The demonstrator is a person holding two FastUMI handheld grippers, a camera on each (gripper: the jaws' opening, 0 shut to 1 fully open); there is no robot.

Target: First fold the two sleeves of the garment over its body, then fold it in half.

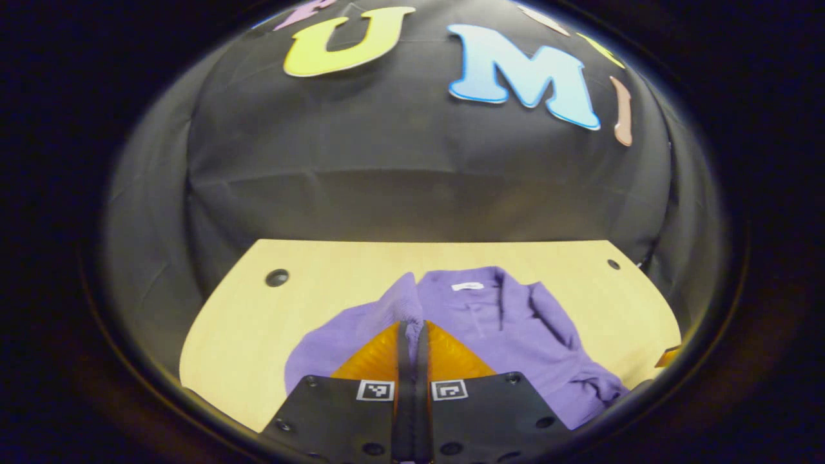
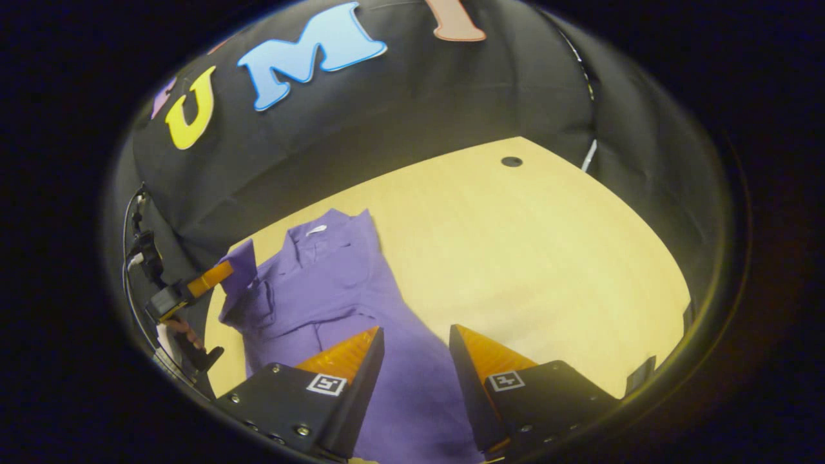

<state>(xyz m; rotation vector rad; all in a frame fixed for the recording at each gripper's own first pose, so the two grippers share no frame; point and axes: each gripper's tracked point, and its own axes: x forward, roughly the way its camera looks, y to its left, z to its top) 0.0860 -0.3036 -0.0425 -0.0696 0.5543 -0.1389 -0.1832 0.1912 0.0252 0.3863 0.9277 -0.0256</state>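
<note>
Your purple collared garment lies face-up on table, collar far; 1 sleeve lifted, pinched.

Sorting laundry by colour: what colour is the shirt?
Purple shirt, clearest in the left gripper view.

The left gripper view looks low and close along its own fingers across the wooden table toward the booth's back wall, while the right gripper view looks down from higher and tilted, both sharing the purple garment and the table.
</note>
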